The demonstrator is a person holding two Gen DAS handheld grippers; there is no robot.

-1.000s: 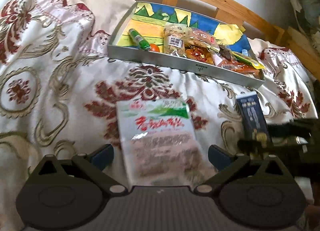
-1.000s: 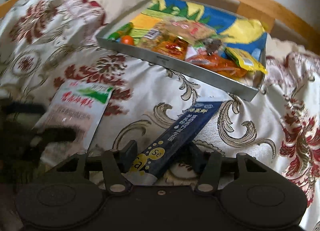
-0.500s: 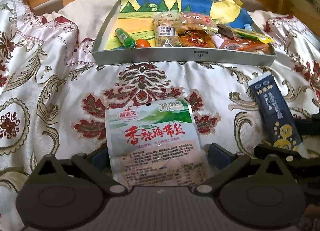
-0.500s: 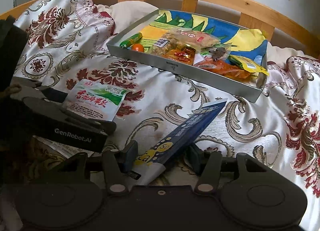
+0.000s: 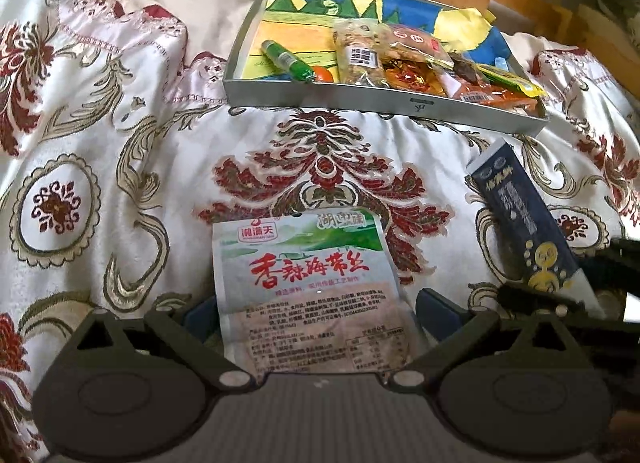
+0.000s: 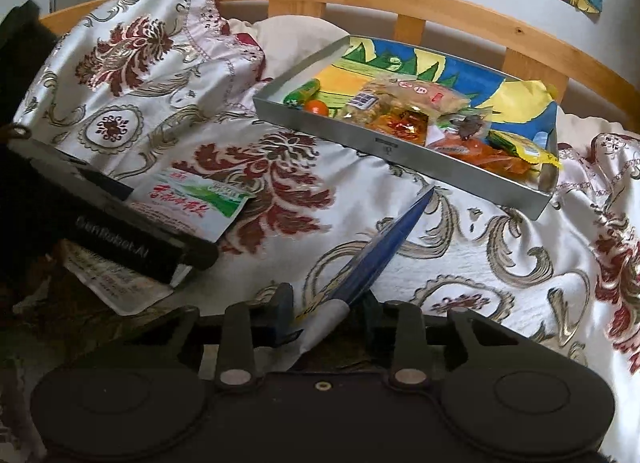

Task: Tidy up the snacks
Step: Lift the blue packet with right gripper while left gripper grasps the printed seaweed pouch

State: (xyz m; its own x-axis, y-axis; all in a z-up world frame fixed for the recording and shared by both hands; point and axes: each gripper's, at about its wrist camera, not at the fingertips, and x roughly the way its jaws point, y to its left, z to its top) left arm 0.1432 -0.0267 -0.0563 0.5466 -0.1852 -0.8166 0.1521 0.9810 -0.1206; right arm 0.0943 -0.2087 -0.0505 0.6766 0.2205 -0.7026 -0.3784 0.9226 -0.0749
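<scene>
Jaws on my right gripper [image 6: 326, 309] have just been closing and now pinch the blue packet [image 6: 372, 259] by its near end; it tilts up toward the tray [image 6: 400, 151] at 1 o'clock. My left gripper [image 5: 310, 313] is spread wide w/ the seaweed packet [image 5: 308, 283] between its fingers, pads not pressing it. Both packets are outside the tray, on the bedspread [image 5: 120, 143].

Seaweed packet [image 5: 308, 287] flat; blue sachet [image 6: 372, 259] tilted edgewise.
</scene>
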